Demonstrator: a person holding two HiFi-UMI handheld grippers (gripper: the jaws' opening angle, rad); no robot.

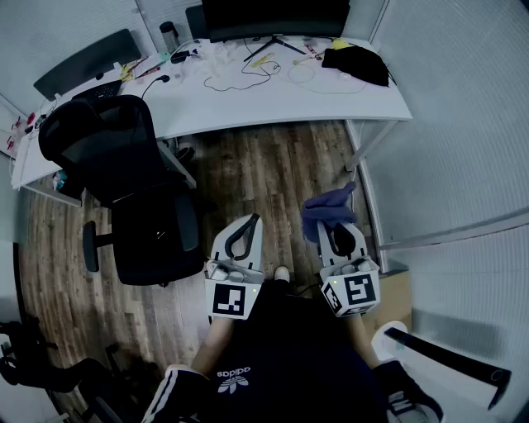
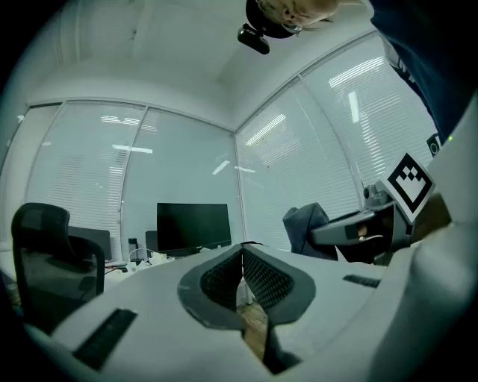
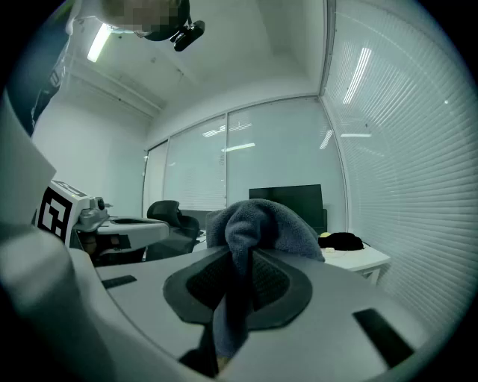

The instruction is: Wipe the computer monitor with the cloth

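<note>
The right claw (image 3: 250, 262) clamps the grey cloth (image 3: 261, 224), near; the left claw (image 2: 241, 254) sits pressed together, empty. The monitor (image 1: 277, 16) stands on the far bench (image 1: 273, 99), well apart. Carrying the cloth's loose fold flat to the screen looks wise.

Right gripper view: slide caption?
Right claw shut on the blue-grey cloth, facing the dark monitor on the far white desk.

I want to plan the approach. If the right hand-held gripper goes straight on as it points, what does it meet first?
Probably the front edge of the white desk; the way there looks free. The right hand-held gripper, shut on the cloth, aims near the monitor beyond, but depth is unclear.
</note>
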